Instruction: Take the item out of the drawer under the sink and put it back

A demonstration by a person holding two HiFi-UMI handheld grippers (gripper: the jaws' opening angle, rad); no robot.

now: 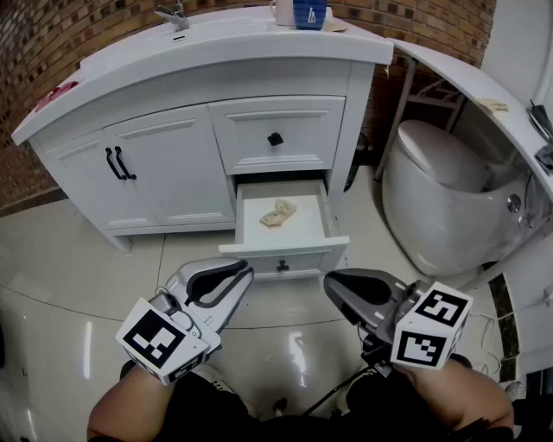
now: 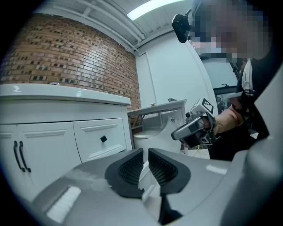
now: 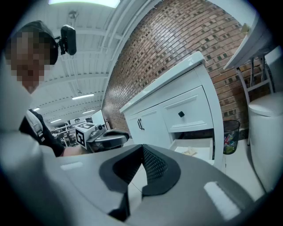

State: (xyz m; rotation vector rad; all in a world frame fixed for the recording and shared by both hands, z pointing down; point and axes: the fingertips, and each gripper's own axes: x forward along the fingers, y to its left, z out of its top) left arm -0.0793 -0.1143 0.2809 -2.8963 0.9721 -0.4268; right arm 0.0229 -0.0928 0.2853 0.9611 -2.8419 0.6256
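Bathroom floor, before a white vanity (image 1: 164,173): the lower drawer (image 1: 285,253) under the sink stands pulled open, and a crumpled beige item (image 1: 278,212) lies alone on its pale bottom, towards the back. The drawer above (image 1: 275,138) is closed. A blue cup (image 1: 309,13) stands on the counter. The left gripper (image 1: 246,274) and right gripper (image 1: 333,280) hover just short of the drawer front; the left's jaws are closed to a thin slit, the right's meet at the tips, both holding nothing.
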